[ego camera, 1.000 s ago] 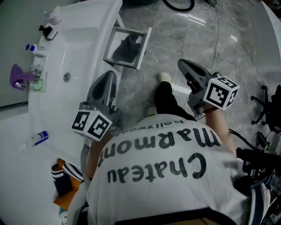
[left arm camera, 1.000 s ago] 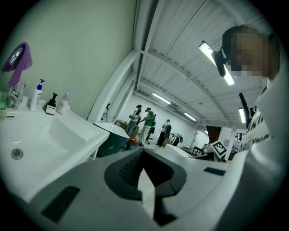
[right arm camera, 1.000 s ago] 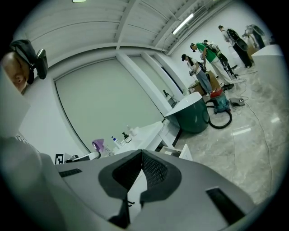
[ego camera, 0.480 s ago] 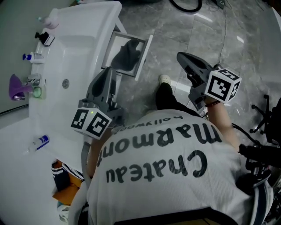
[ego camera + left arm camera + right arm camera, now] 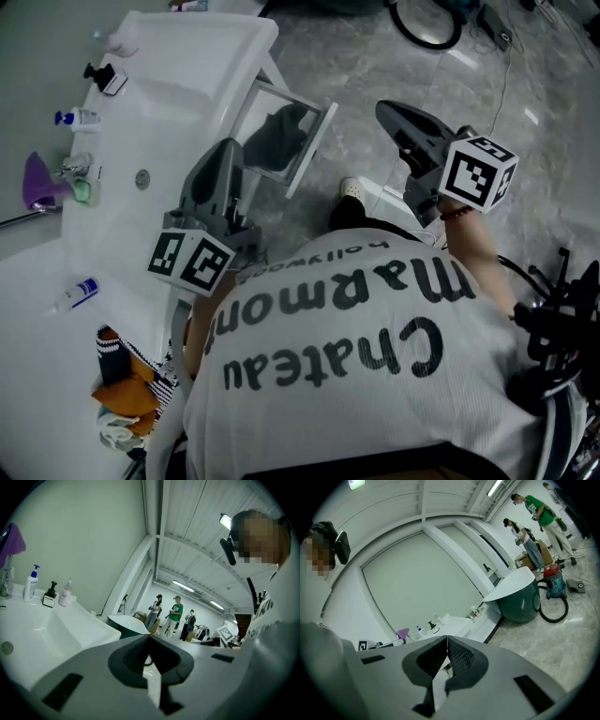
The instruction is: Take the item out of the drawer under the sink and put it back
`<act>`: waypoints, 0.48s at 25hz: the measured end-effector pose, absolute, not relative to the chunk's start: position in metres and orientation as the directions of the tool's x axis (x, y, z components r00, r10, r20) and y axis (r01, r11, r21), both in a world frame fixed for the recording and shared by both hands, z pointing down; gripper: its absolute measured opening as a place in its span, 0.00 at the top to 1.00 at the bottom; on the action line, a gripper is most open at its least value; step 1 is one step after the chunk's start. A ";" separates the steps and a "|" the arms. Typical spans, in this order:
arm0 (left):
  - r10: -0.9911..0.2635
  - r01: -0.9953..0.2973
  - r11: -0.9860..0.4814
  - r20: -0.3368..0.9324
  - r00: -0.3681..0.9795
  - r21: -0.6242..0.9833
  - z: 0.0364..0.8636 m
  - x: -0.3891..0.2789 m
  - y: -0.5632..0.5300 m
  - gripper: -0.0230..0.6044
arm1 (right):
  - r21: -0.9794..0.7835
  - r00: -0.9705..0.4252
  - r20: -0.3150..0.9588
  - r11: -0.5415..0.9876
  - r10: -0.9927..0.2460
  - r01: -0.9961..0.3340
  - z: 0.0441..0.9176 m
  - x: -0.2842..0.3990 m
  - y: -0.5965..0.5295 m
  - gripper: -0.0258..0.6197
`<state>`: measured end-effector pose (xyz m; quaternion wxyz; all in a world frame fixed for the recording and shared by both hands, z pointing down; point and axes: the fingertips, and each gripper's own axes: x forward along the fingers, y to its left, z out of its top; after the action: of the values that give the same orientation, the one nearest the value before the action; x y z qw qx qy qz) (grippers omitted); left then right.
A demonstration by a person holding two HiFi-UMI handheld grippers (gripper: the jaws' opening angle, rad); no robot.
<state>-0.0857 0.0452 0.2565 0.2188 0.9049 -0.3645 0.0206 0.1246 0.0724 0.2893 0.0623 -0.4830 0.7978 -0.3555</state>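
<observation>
Marble floor beside a white sink; its drawer stands open, a dark item inside. Nearby, the left hand-held gripper and right hand-held gripper hover, jaws together, empty.

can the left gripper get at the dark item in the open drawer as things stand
Probably yes. The drawer stands pulled open with the dark item uncovered inside, and the left gripper hangs beside it with nothing between. Its jaws are shut, so they must open first.
</observation>
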 end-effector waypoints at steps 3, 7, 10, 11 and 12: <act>-0.672 -0.690 -0.624 0.199 0.713 0.368 0.255 -0.078 0.032 0.95 | -0.630 -0.547 0.239 0.300 -0.802 -0.716 0.289 0.134 0.055 0.94; -0.693 -0.713 -0.603 0.207 0.690 0.359 0.258 -0.066 0.012 0.95 | -0.633 -0.570 0.230 0.324 -0.789 -0.703 0.290 0.146 0.029 0.94; -0.691 -0.719 -0.604 0.225 0.687 0.342 0.268 -0.057 0.004 0.95 | -0.646 -0.591 0.239 0.328 -0.771 -0.689 0.298 0.150 0.014 0.94; -0.689 -0.720 -0.613 0.226 0.689 0.325 0.271 -0.053 0.002 0.95 | -0.652 -0.599 0.244 0.328 -0.762 -0.683 0.302 0.151 0.009 0.94; -0.688 -0.721 -0.625 0.226 0.690 0.300 0.275 -0.050 0.001 0.95 | -0.660 -0.609 0.250 0.328 -0.753 -0.676 0.307 0.150 0.005 0.94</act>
<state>-0.0498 0.0014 0.2755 0.1859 0.9002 -0.3912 0.0446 0.1503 0.0050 0.3067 0.0508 -0.4392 0.8133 -0.3783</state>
